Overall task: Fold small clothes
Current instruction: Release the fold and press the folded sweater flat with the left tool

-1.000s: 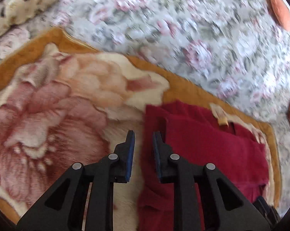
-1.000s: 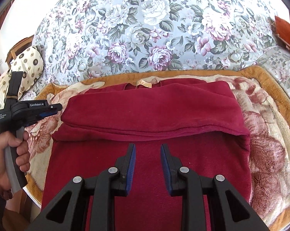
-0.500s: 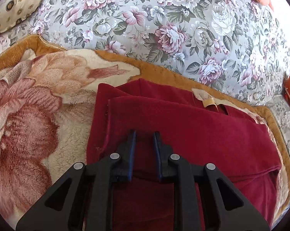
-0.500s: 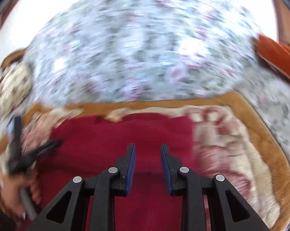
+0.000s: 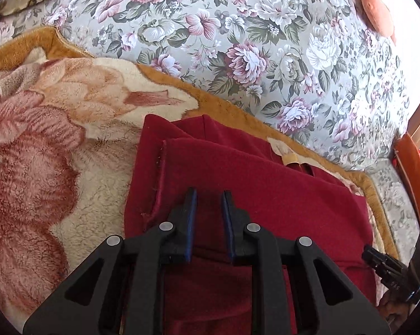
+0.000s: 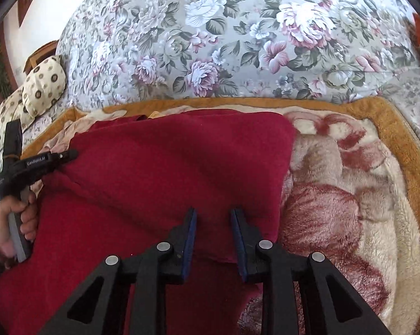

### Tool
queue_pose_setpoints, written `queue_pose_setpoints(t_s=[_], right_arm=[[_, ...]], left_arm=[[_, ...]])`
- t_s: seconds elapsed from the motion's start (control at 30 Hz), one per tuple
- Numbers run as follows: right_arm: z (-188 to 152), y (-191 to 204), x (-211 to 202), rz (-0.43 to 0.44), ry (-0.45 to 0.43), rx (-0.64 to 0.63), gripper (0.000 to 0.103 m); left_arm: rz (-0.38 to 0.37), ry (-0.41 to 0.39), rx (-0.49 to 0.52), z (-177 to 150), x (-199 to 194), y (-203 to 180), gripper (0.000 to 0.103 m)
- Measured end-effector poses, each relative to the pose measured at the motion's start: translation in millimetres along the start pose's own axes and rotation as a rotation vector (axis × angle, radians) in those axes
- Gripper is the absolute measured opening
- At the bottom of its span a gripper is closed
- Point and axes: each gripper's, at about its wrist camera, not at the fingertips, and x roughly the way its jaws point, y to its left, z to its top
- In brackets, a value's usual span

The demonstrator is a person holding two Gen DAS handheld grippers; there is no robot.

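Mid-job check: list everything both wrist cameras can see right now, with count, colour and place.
red garment: one, dark red, partly folded, lying on the plush blanket under both grippers.
neck label: one, tan, at the garment's far edge.
plush blanket: one, cream with red rose pattern and golden-brown border, under the garment.
floral bedspread: one, grey-green with pink and white flowers, beyond the blanket.
patterned pillow: one, cream with dark round motifs, far left.
orange cushion: one, orange, right edge.
left gripper: black with blue pads, jaws apart over the garment's left part.
right gripper: black with blue pads, jaws apart over the garment's right part.
left hand: grasps the left gripper's handle.
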Motion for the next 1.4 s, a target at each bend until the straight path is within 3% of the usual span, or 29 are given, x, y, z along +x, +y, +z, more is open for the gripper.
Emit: queue_pose_setpoints(t_s=[0.07, 0.13, 0.2, 0.23, 0.37, 0.43, 0.57, 0.67, 0.73, 0.77, 0.83, 0.93, 0.97, 1.13, 1.2, 1.23, 1.3, 1.33, 1.37, 1.4], right_arm=[[10.2, 4.2, -1.7, -0.002, 0.049, -0.042, 0.023], [28.6, 2.6, -13.7, -0.003, 0.017, -0.031, 0.023], [51.8, -3.3, -21.3, -0.033, -0.046, -0.018, 0.024], [61.1, -5.6, -20.3, -0.041, -0.053, -0.011, 0.024], [94.8, -18.1, 31.6, -0.09, 0.09, 0.008, 0.024], [91.2, -26.7, 61.0, -0.093, 0.183, 0.021, 0.024], [83.1, -33.9, 64.9, -0.08, 0.145, 0.02, 0.024], [91.3, -24.9, 58.8, -0.134, 0.176, 0.023, 0.024], [101.0, -11.4, 48.9, -0.147, 0.125, 0.014, 0.024], [106.8, 1.7, 42.6, -0.105, 0.08, 0.001, 0.024], [110.9, 19.5, 46.3, -0.08, 0.075, -0.017, 0.024], [101.3, 33.0, 87.8, -0.15, 0.233, -0.073, 0.024], [95.4, 33.2, 94.3, -0.168, 0.243, -0.092, 0.024], [87.8, 21.8, 31.4, -0.132, 0.13, -0.006, 0.024], [67.3, 15.4, -3.3, -0.122, 0.075, 0.0, 0.027], [55.4, 13.8, -9.2, -0.099, 0.076, 0.001, 0.027], [23.6, 4.6, 6.4, -0.069, 0.195, 0.013, 0.028], [13.6, 0.3, 10.4, -0.059, 0.198, 0.015, 0.027], [11.7, -0.1, -1.0, -0.052, 0.124, 0.028, 0.027], [13.2, 0.1, -5.0, -0.061, 0.139, 0.049, 0.027]], left_arm=[[-0.004, 0.013, 0.005, 8.0, -7.4, -3.5, 0.017], [-0.01, -0.038, 0.034, 25.2, -18.8, -12.9, 0.02], [0.018, -0.06, 0.072, 41.0, -15.5, -20.5, 0.043], [0.04, -0.047, 0.081, 49.7, -5.9, -23.2, 0.045], [0.13, 0.111, 0.07, 46.0, 39.4, -11.0, 0.044], [0.131, 0.055, 0.11, 33.2, 31.9, -11.8, 0.044], [0.067, 0.023, 0.059, 20.1, 19.4, -0.3, 0.044], [0.027, 0.01, 0.024, 20.3, 18.8, 6.8, 0.044], [0.042, 0.0, 0.04, 18.0, 19.0, 3.0, 0.044], [0.051, -0.002, 0.048, 16.8, 19.2, 1.0, 0.044], [0.069, -0.003, 0.064, 16.1, 20.4, -3.0, 0.044], [0.074, -0.002, 0.069, 15.6, 20.9, -3.2, 0.044], [0.069, -0.003, 0.066, 15.9, 20.4, -2.6, 0.044], [0.066, 0.001, 0.064, 15.9, 20.6, -1.5, 0.044], [0.096, 0.006, 0.09, 15.6, 23.1, -7.2, 0.044], [0.116, 0.012, 0.104, 15.9, 24.5, -10.8, 0.044], [0.146, 0.035, 0.143, 17.8, 27.1, -18.4, 0.05], [0.157, 0.063, 0.172, 20.1, 26.4, -23.4, 0.05], [0.16, 0.096, 0.2, 23.1, 21.7, -28.0, 0.05], [0.131, 0.109, 0.205, 25.2, 12.6, -29.1, 0.05]])
